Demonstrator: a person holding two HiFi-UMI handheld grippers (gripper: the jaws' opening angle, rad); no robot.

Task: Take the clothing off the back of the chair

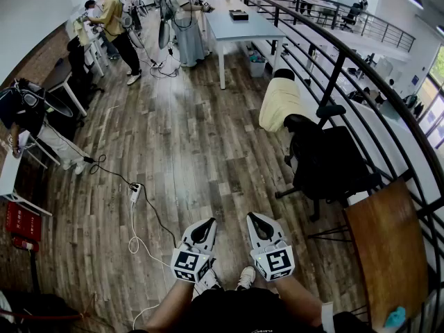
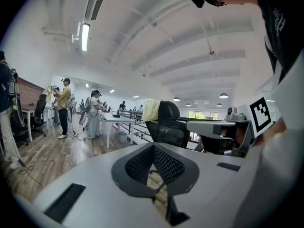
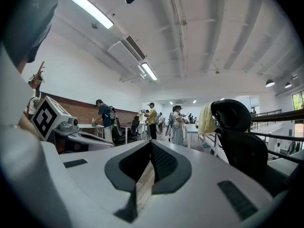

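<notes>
- The left gripper [image 1: 203, 229] and right gripper [image 1: 259, 225] are held with fingers pressed together, empty.
- Pale yellow clothing [image 1: 279, 103] is seemingly draped over the chair [image 1: 326, 159] back, well apart.

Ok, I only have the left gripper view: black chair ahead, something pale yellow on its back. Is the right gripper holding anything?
Observer: No; its own view shows the right gripper shut, nothing between the jaws.
Operator: Anything on the floor?
Observer: The head view shows a white power strip lying left of the left gripper, not toward the chair.
Operator: What's beside the chair?
Observer: A brown wooden table stands right of it, by the railing.
</notes>
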